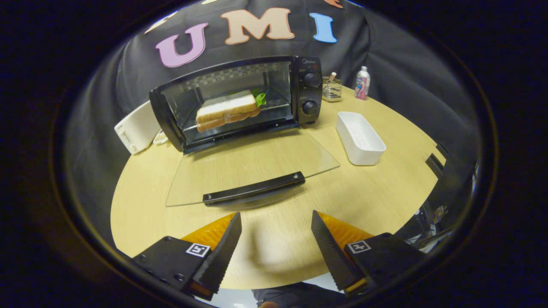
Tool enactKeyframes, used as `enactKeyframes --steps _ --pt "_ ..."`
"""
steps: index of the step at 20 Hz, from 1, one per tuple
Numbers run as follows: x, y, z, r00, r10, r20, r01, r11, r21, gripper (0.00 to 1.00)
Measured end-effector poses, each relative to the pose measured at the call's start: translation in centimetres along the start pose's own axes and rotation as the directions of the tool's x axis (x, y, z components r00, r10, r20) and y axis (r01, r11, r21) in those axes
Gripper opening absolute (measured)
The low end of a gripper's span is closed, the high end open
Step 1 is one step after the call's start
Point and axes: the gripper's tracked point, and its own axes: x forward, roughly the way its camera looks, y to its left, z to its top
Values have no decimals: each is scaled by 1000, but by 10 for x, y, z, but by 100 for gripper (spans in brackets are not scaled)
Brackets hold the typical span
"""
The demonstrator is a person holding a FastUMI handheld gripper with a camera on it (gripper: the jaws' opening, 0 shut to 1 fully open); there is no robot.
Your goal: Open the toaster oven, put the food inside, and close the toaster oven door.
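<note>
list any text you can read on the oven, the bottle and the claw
toaster oven: small mark above the knobs, too blurred to read
bottle: printed label, too small to read
claw: square coded markers, no words; fingers open, empty, just short of the door handle

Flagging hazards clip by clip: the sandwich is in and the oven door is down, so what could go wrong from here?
1. The open gripper sits short of the black bar handle; the lowered clear glass door lies near the wooden table, so hooking underneath may slip.
2. A hard push could slide the black toaster oven toward the white toaster beside it.
3. The white-bread sandwich sits near the rack's front; the door may catch it.
</note>
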Motion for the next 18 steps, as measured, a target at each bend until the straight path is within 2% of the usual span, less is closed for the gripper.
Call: enactKeyframes --steps 8,18 --pt "26 16 -2 997 67 -42 -70 995 -70 100" --pt "15 43 11 993 116 5 -113 979 -172 99"
